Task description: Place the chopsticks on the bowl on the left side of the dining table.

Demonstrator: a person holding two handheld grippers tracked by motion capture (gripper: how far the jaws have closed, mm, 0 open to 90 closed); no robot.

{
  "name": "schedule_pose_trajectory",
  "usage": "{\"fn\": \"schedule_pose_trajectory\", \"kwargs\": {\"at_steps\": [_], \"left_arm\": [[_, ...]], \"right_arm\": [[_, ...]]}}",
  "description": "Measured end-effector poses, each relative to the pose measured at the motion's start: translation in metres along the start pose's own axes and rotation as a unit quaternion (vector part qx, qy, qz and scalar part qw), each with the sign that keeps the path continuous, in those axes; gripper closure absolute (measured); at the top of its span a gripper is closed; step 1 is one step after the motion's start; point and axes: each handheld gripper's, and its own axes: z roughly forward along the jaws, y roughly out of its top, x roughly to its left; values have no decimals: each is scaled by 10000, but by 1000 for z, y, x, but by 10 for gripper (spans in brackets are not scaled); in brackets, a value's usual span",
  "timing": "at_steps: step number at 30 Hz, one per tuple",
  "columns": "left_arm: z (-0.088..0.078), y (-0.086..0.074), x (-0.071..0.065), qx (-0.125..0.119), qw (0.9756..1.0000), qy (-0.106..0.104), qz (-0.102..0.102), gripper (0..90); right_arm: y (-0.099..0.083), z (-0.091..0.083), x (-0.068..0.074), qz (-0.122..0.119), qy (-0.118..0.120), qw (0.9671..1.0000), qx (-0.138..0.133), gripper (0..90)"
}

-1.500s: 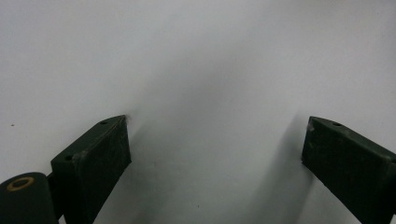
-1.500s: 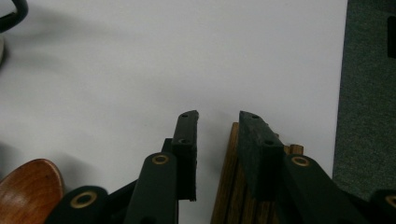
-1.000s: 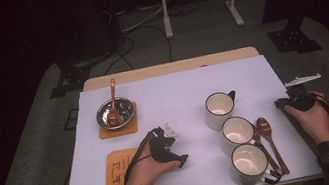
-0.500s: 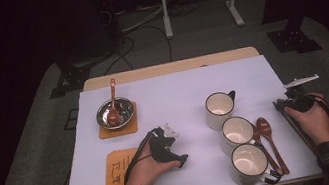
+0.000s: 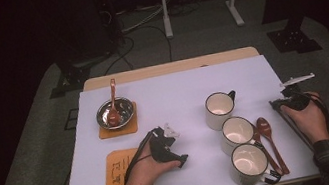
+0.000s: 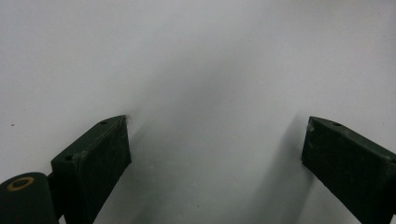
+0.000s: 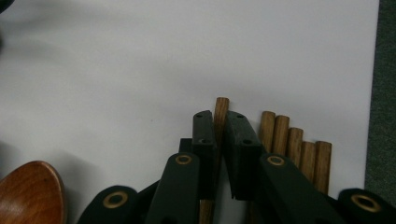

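Your right hand-held gripper [image 7: 219, 135] lies at the right edge of the white-covered table [image 5: 177, 90], and its two black jaws have just been closing. They now pinch a single wooden chopstick [image 7: 220, 109], whose blunt tip pokes out just past the jaw ends in the right gripper view. Just beside it, on the side nearer the table's edge, five more wooden chopsticks [image 7: 294, 144] lie side by side, touching one another, flat on the white surface. In the high view that gripper [image 5: 289, 100] sits under your right hand [image 5: 309, 119], well to the right of everything else.

A brown wooden spoon [image 5: 266, 131] lies flat between your right hand and a diagonal row of three white mugs [image 5: 238, 133], close against them.

Your left hand-held gripper [image 6: 215, 149] has its jaws spread wide with only bare white table between them. From above it [image 5: 166, 143] rests near the table's middle, beside an orange coaster [image 5: 117, 171] that your left hand partly covers. Farther back on the left, a small metal bowl [image 5: 115, 113] sits on a second orange coaster [image 5: 132, 124], with another spoon [image 5: 113, 103] resting in it.
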Motion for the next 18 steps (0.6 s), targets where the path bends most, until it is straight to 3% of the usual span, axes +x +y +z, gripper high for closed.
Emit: {"fn": "schedule_pose_trajectory", "kwargs": {"at_steps": [18], "left_arm": [[0,0,0,5,10000,-7,1,65]], "right_arm": [[12,9,9,-102,80,9999,10,825]]}}
